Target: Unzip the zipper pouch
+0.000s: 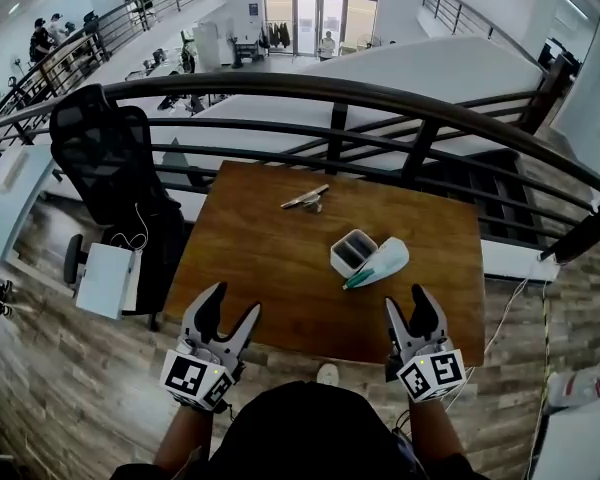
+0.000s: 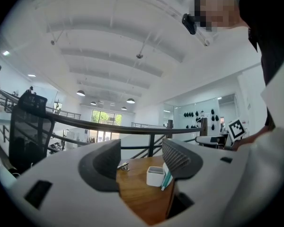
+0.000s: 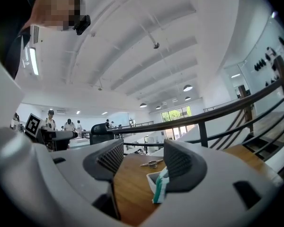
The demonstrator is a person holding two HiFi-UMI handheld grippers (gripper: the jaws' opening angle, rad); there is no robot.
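As the left gripper point(image 1: 234, 301) and right gripper point(image 1: 406, 300) gape, the pouch point(image 1: 382, 261) touches a box point(image 1: 352, 252).

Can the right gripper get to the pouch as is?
Likely yes: the right gripper, jaws open and empty, is at the near edge of the table; only bare wood lies between it and the pouch.

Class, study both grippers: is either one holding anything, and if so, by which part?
Nothing is held. The left gripper and the right gripper both stand open and empty, well clear of the zipper pouch lying on the table.
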